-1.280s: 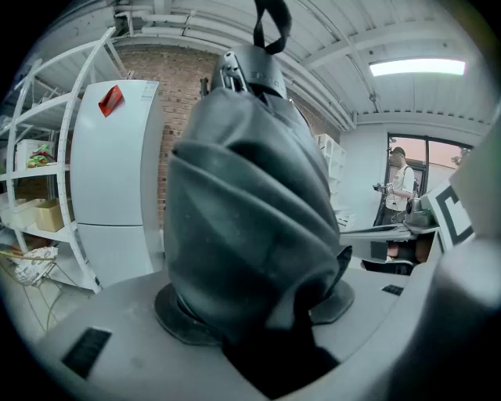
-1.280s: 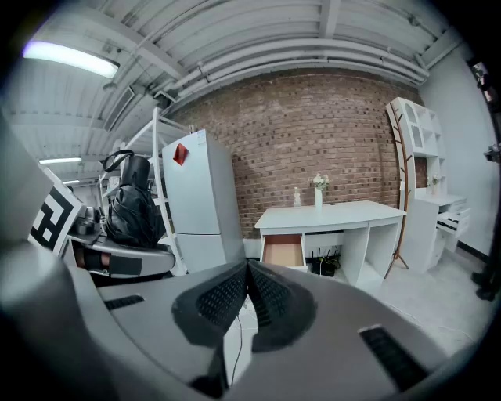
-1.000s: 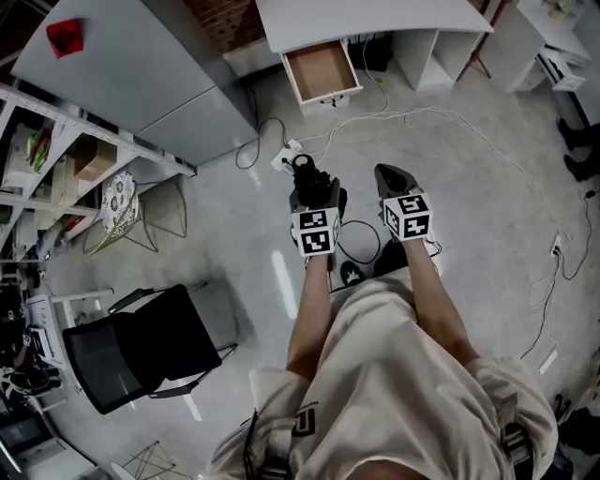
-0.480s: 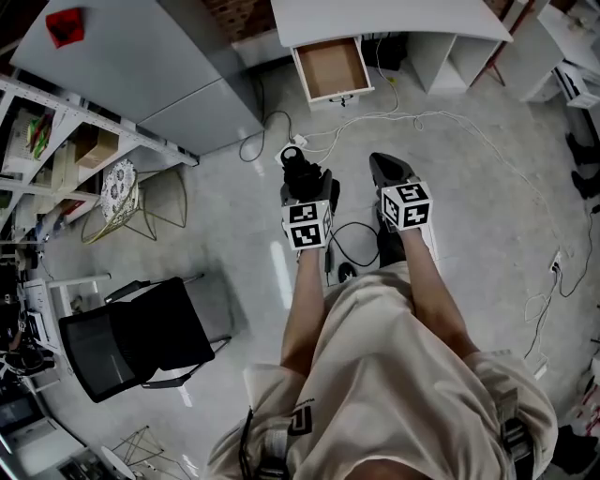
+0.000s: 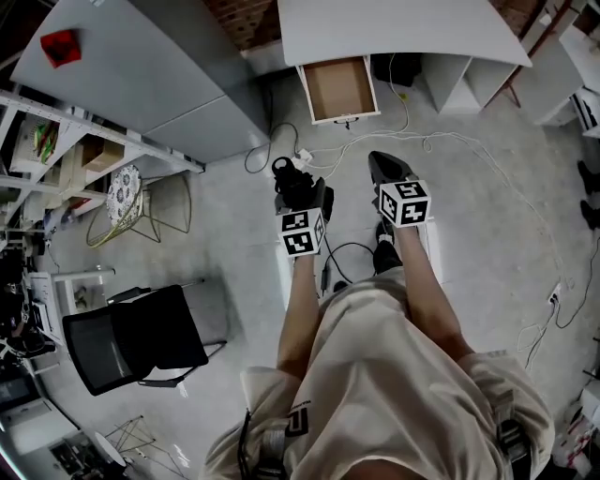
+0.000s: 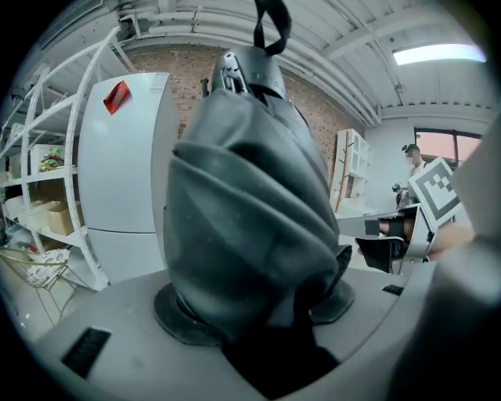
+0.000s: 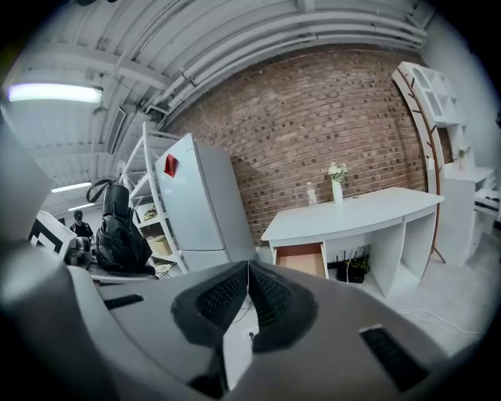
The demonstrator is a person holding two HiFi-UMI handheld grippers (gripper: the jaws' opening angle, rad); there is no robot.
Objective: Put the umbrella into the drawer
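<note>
The white desk (image 5: 403, 28) stands ahead of both grippers. Its drawer (image 5: 339, 89) is pulled open and shows a bare brown wooden bottom, well apart in front of them. The folded umbrella (image 6: 250, 211), of creased black cloth, stands upright in the left gripper (image 5: 300, 199), whose pads (image 6: 176, 317) clamp its lower part. Both forearms (image 5: 300, 300) reach forward side by side, pointing slightly down. The right gripper (image 7: 248, 286) has its ribbed dark jaws together on nothing.

Office-workshop: brick wall (image 7: 329, 125), white desk (image 5: 394, 28), shelving (image 5: 89, 122).
</note>
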